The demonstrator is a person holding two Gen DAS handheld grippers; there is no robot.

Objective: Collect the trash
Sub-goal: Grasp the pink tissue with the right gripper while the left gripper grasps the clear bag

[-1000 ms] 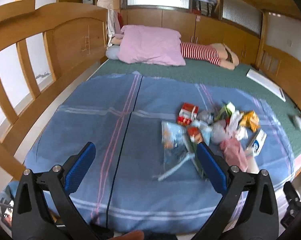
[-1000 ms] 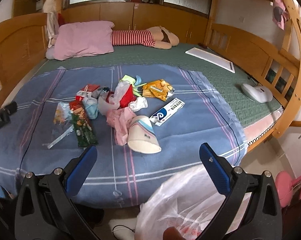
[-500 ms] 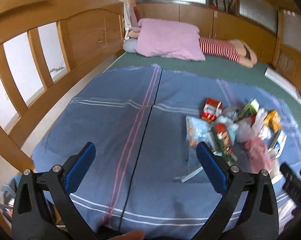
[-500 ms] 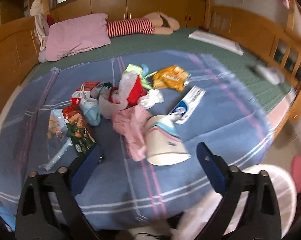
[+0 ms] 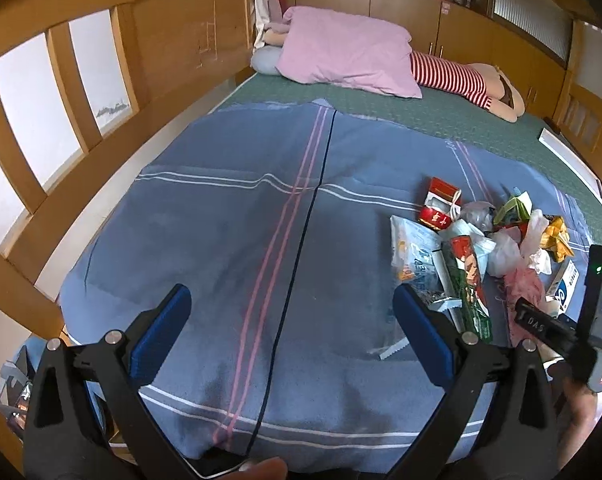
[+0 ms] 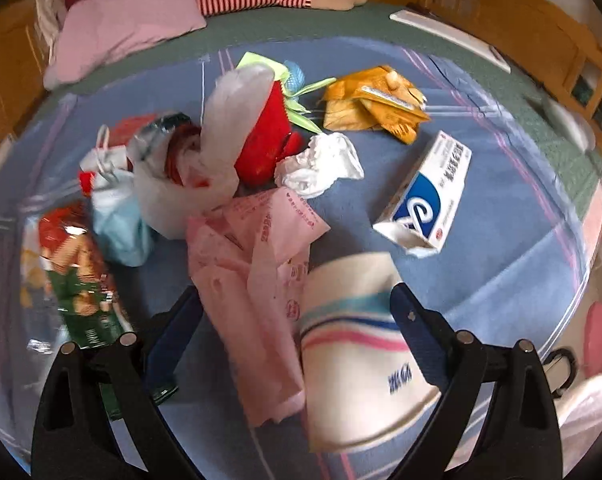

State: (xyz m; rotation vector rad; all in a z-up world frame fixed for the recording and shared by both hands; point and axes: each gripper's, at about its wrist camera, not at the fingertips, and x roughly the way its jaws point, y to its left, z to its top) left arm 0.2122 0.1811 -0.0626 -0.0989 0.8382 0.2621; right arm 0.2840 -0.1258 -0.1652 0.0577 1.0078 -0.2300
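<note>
Right gripper [image 6: 297, 316], jaws spread wide, low over the trash pile [image 6: 221, 168] on the blue blanket [image 6: 501, 208]. Between its fingers lie a pink paper [image 6: 257, 264] and a striped paper cup [image 6: 357, 352], neither gripped; a white-and-blue box [image 6: 429, 196] lies ahead to the right, a green wrapper [image 6: 81, 280] just left. Left gripper [image 5: 291, 328], jaws likewise spread and empty, over bare blanket, with the pile ahead to its right.
</note>
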